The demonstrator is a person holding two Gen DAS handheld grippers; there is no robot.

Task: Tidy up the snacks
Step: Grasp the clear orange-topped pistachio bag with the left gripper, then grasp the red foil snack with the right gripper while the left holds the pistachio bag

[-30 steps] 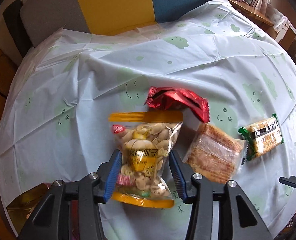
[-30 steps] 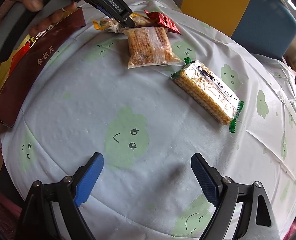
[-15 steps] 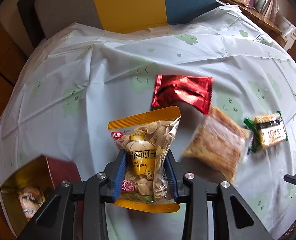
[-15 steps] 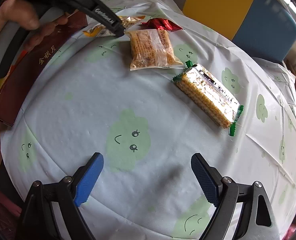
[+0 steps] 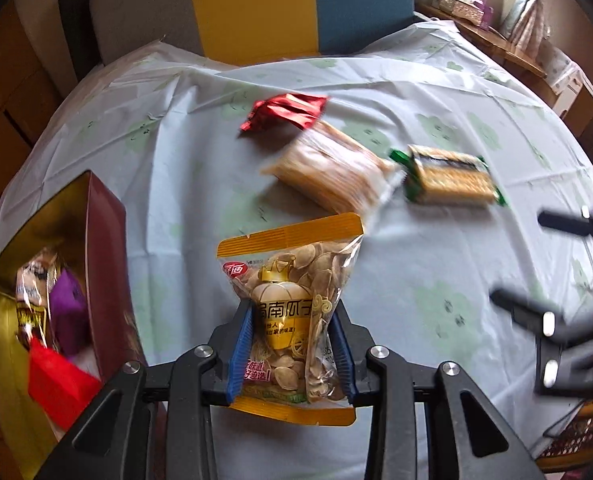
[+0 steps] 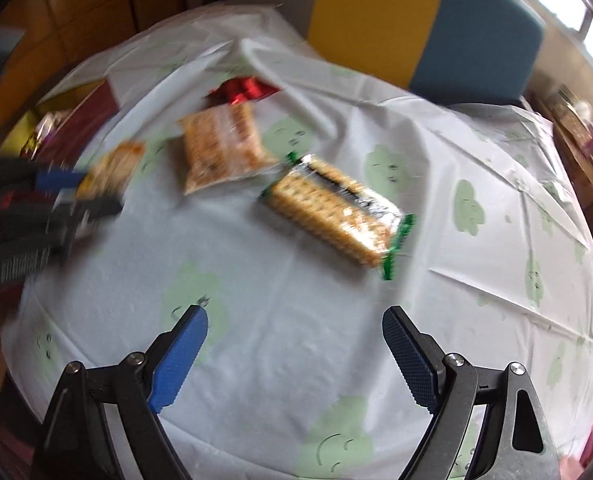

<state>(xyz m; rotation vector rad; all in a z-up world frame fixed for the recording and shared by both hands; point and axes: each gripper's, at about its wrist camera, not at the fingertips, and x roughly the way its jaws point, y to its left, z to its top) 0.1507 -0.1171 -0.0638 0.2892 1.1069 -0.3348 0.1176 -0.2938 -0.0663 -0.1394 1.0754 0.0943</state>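
Left gripper [image 5: 292, 344] pinches seed bag [image 5: 292, 300] at lower middle; light, crinkly, slippery film. Right gripper [image 6: 294, 354] wide open, empty.

A seed bag [image 5: 292, 312] sits between the left fingers [image 5: 240, 354]; a box [image 5: 56, 280] lies left, three snack packs (cracker pack [image 5: 450, 178] rightmost) beyond on the table [image 5: 436, 280].

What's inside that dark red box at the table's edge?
The box holds a clear-wrapped snack, a purple packet and a red packet. Whatever lies beneath them is hidden.
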